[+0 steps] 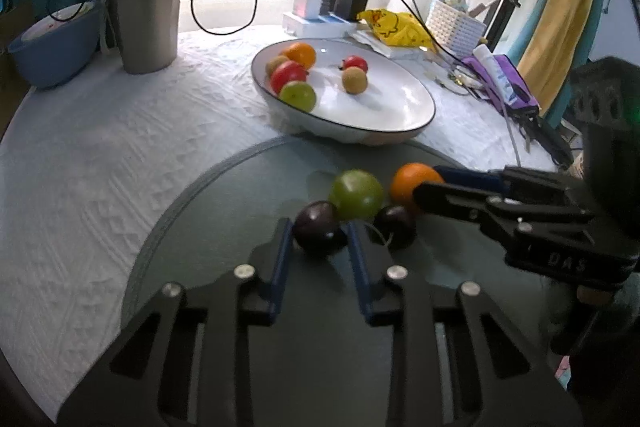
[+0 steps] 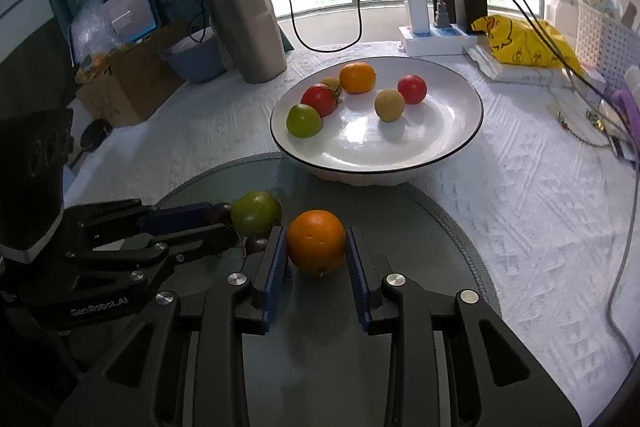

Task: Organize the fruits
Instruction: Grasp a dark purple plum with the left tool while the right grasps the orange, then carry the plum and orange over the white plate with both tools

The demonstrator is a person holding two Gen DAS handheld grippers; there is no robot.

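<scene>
On the round glass mat (image 1: 224, 207) lie two dark plums, a green fruit (image 1: 356, 194) and an orange (image 1: 412, 183). My left gripper (image 1: 320, 233) has its jaws on both sides of the left plum (image 1: 318, 231), closed against it. The second plum (image 1: 394, 225) lies just right of it. My right gripper (image 2: 316, 243) has its blue pads touching both sides of the orange (image 2: 316, 241). The green fruit (image 2: 256, 213) sits left of that. The white bowl (image 2: 452, 151) behind holds several fruits: orange, two red, green, two tan.
A steel tumbler (image 1: 146, 3) and a blue bowl (image 1: 52, 47) stand at the back left. A power strip with chargers (image 1: 320, 15), a yellow bag (image 1: 394, 27), a white basket (image 1: 456, 23) and cables crowd the back right. White textured cloth covers the table.
</scene>
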